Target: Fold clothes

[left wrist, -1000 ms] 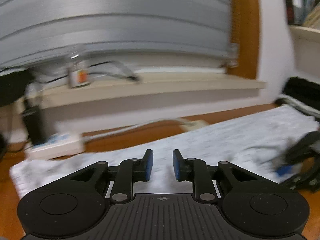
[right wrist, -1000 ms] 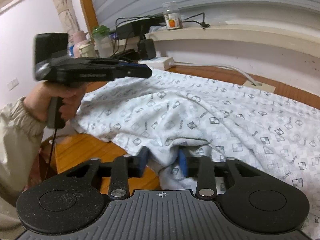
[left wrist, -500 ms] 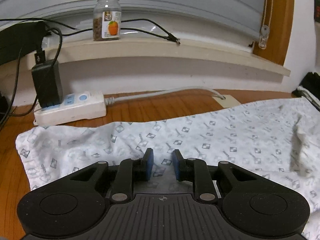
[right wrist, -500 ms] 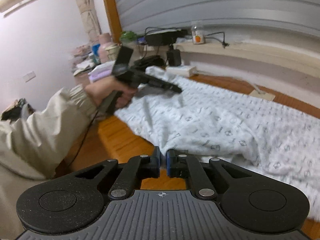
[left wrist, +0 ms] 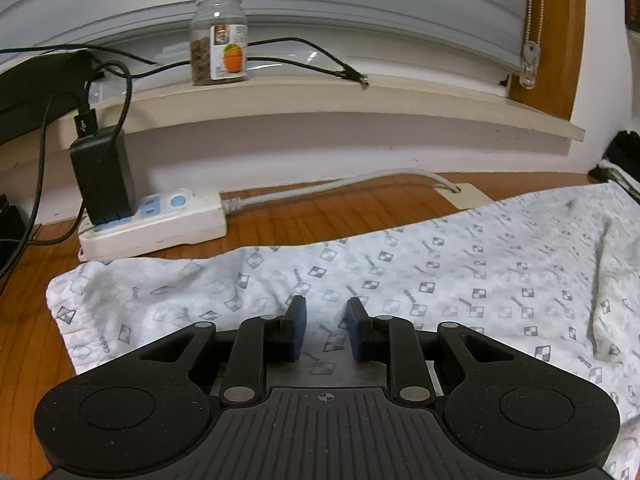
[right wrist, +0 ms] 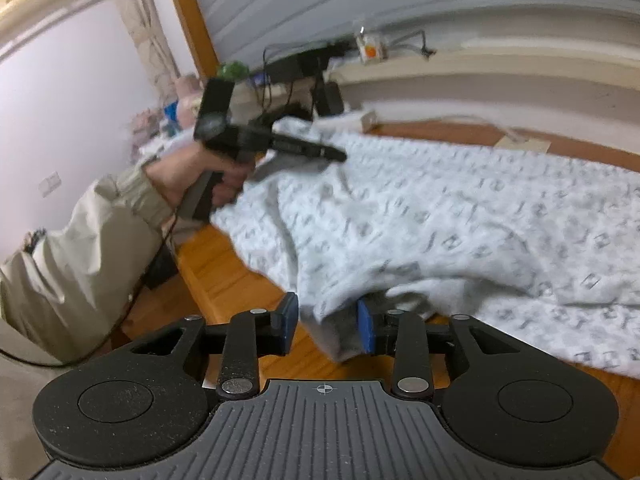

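My left tongs (left wrist: 326, 328) stand narrow, with a small gap between the blue pads. They sit low over the near-left part of the garment (left wrist: 440, 280), and nothing is pinched. Through the gap I see only printed cloth lying flat. The garment is white with small grey checked squares. It is spread across the wooden counter (left wrist: 320, 216), with its left end just in front of the white power strip (left wrist: 160, 228) and its far edge running toward the right.

A black charger (left wrist: 104, 180) is plugged into the strip, and a grey cable (left wrist: 340, 186) leads from the strip along the counter to the wall. Above them, a clear jar (left wrist: 219, 40) with an orange on its label stands upright on the window ledge (left wrist: 360, 100), below the grey blind (left wrist: 360, 8).

My right tongs (right wrist: 327, 328) are at the near edge of the garment, where a bunched fold hangs over the counter. Their pads stand apart with that fold between them, and the right-hand pad is against the cloth. This view is blurred, so I cannot tell whether the fold is actually gripped.

From that side I also see my left hand (right wrist: 200, 176), in a beige sleeve (right wrist: 100, 240), around the grip. The tips of its tongs are over the far end of the cloth.
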`<move>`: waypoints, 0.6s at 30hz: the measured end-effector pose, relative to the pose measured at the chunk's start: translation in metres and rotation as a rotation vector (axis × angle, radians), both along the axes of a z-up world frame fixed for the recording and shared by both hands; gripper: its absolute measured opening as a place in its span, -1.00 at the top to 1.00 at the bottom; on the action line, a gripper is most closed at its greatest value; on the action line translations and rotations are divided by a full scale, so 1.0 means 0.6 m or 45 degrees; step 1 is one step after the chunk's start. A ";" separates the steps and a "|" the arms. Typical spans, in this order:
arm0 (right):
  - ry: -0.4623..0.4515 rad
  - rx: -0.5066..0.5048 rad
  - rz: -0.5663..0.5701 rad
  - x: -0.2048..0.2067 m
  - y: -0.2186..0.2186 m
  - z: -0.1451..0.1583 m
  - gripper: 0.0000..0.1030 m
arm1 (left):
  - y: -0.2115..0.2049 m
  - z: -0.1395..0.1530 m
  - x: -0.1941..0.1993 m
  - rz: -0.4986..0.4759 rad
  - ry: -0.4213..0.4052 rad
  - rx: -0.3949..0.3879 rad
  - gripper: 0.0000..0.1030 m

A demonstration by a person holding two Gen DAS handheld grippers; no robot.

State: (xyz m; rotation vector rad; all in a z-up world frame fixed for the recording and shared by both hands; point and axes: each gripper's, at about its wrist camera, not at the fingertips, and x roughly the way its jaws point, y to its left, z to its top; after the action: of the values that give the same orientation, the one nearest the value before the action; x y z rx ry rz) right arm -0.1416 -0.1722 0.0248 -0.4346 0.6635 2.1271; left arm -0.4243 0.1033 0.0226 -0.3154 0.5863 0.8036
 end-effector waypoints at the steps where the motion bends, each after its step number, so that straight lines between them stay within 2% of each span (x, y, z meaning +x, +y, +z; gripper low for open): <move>1: -0.004 -0.006 0.015 -0.003 -0.003 -0.001 0.89 | 0.001 0.000 -0.002 -0.001 -0.002 -0.001 0.52; 4: 0.009 -0.001 0.056 -0.005 -0.024 0.006 0.90 | 0.006 0.001 -0.007 -0.007 -0.006 -0.006 0.53; 7: -0.030 0.016 0.051 -0.008 -0.041 0.009 0.89 | 0.008 0.001 -0.008 -0.006 -0.012 -0.013 0.53; 12: -0.084 0.016 0.021 -0.009 -0.043 0.001 0.73 | -0.009 0.005 -0.014 0.014 0.023 0.040 0.46; 14: -0.080 0.038 -0.001 -0.004 -0.045 0.005 0.43 | -0.032 0.017 -0.047 0.058 -0.014 0.068 0.34; 15: -0.074 0.043 -0.008 -0.002 -0.046 0.006 0.38 | -0.045 0.024 -0.068 0.078 -0.042 0.083 0.12; 16: -0.071 0.042 -0.014 -0.001 -0.045 0.004 0.32 | -0.059 0.031 -0.090 0.100 -0.064 0.098 -0.23; 17: -0.069 0.040 -0.020 0.000 -0.044 0.002 0.31 | -0.076 0.036 -0.114 0.128 -0.069 0.112 -0.35; 18: -0.067 0.038 -0.027 0.001 -0.042 -0.001 0.31 | -0.093 0.038 -0.135 0.147 -0.062 0.125 -0.38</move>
State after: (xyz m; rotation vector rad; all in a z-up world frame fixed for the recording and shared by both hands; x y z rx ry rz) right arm -0.1412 -0.1975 0.0244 -0.4637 0.6032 2.0960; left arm -0.5054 0.0476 0.0454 -0.2800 0.4847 0.9303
